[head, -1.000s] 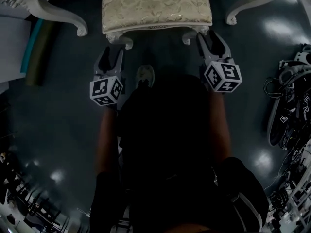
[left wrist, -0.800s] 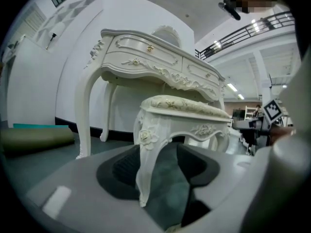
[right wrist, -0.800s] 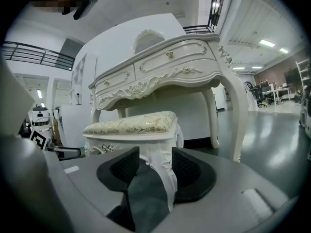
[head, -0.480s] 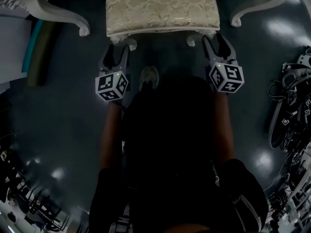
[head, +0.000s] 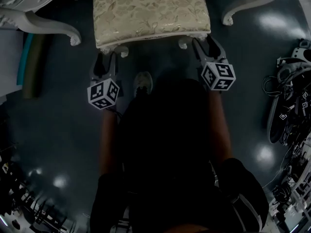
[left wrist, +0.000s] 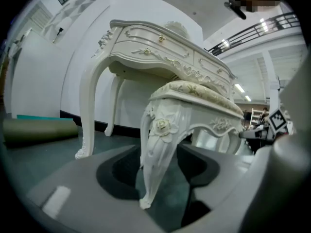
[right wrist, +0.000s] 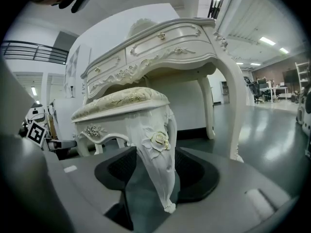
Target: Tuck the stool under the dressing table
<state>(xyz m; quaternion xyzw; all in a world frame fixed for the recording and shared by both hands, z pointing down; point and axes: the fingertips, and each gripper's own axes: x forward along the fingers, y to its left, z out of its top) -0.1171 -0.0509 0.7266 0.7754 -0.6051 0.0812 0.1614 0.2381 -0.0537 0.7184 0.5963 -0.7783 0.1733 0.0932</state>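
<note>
One carved cream-white stool [head: 150,8] with a gold floral cushion stands on the dark floor [head: 63,130], between the legs of the white dressing table [head: 48,24]. The two tongs each straddle one front leg: left tongs [head: 106,61] spread, right tongs [head: 206,46] opening.

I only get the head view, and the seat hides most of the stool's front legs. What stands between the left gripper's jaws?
Observer: One carved front leg stands between the left gripper's open jaws.
Operator: And the right gripper?
Observer: The other front leg; its jaws are opening, not pressing it.
Operator: Will the seat clear the dressing table?
Observer: Likely; its top stands higher than the seat.
</note>
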